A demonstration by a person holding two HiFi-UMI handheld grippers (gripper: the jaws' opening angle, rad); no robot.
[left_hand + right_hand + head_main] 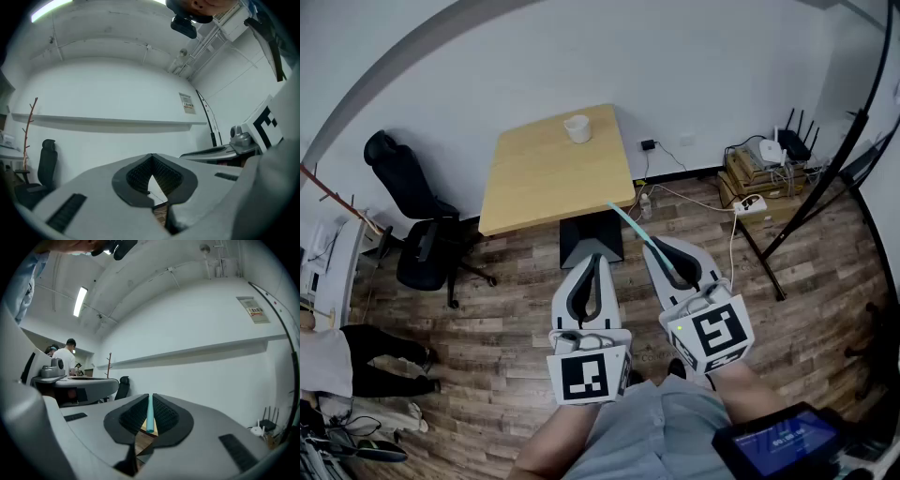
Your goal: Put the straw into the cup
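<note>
A white cup (577, 128) stands near the far edge of a light wooden table (544, 178), well ahead of both grippers. My right gripper (659, 246) is held over the wooden floor in front of the table and is shut on a teal straw (630, 228), whose free end points up and left toward the table's near right corner. In the right gripper view the straw (149, 413) stands upright, pinched between the black pads. My left gripper (596, 257) hangs beside it, shut, with nothing in it (151, 159).
A black office chair (412, 211) stands left of the table. A person (337, 361) is at the far left. Cardboard boxes with a router (764, 164), a power strip (750, 203) and a black stand (825, 178) are on the right. A bottle (645, 204) stands by the table's base.
</note>
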